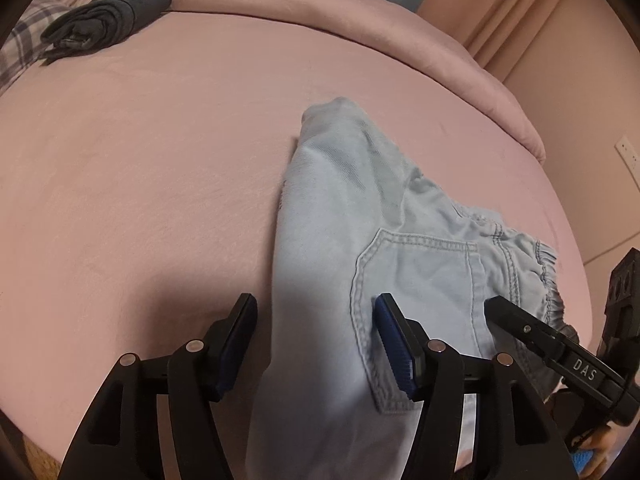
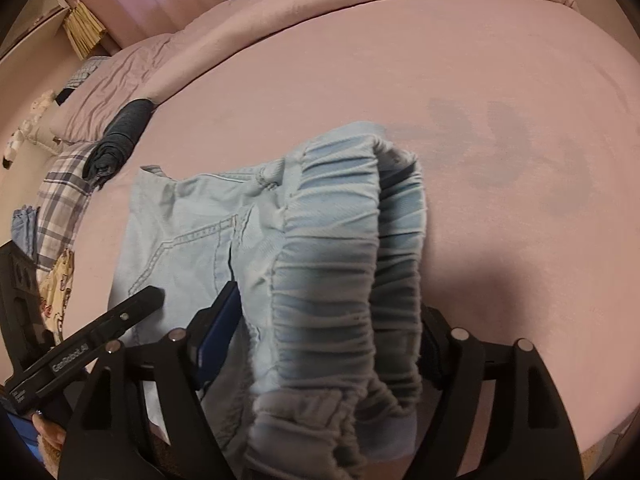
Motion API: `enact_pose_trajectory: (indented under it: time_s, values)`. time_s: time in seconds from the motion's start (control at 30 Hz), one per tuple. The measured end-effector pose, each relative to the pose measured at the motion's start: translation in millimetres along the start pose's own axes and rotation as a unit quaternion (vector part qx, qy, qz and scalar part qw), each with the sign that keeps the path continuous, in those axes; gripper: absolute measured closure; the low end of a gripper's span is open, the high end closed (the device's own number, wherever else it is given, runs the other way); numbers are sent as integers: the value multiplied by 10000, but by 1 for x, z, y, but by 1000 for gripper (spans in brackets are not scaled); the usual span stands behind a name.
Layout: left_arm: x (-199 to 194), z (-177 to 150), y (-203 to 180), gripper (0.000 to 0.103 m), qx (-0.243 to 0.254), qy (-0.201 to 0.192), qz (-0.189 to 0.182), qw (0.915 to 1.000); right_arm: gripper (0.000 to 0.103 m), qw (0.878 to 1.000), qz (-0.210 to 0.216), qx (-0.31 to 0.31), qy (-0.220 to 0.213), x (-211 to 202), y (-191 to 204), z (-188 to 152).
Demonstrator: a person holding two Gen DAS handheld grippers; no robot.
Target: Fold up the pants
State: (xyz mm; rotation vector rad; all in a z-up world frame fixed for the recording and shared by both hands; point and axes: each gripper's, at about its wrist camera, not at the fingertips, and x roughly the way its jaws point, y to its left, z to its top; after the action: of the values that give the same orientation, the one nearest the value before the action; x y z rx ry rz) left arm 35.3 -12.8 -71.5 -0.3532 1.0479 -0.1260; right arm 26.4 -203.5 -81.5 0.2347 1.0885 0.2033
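Note:
Light blue pants (image 1: pixel 328 216) lie folded on the pink bed sheet (image 1: pixel 140 160), back pocket (image 1: pixel 416 280) up. My left gripper (image 1: pixel 316 300) is open over their folded edge: fabric runs between the jaws, and the left pad stands clear of it. In the right wrist view, the gathered elastic waistband (image 2: pixel 336 240) bulges up between the wide-apart jaws of my right gripper (image 2: pixel 330 304), which is open; its right finger is partly hidden by the cloth. One finger of the right gripper (image 1: pixel 516 320) rests on the pants beside the pocket. A left gripper finger (image 2: pixel 132 308) shows in the right wrist view.
A dark grey folded garment (image 1: pixel 108 16) and plaid cloth (image 2: pixel 64 192) lie at the far side of the bed. A rolled pink duvet (image 1: pixel 360 32) runs along the back. The wall with a socket (image 1: pixel 628 152) is past the bed's right edge. A bookshelf (image 2: pixel 80 28) stands far left.

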Motion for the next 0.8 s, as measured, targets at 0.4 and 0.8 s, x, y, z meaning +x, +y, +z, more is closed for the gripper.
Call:
enact_pose_trajectory:
  time_s: [0.4, 0.8]
  values:
    - [-71, -15, -2, 19, 95, -681, 47, 9976, 21, 9955, -474, 93, -816, -61, -10, -3]
    - [-117, -24, -41, 8, 428, -1464, 281, 9879, 15, 9838, -537, -186, -1701, -128, 7, -18]
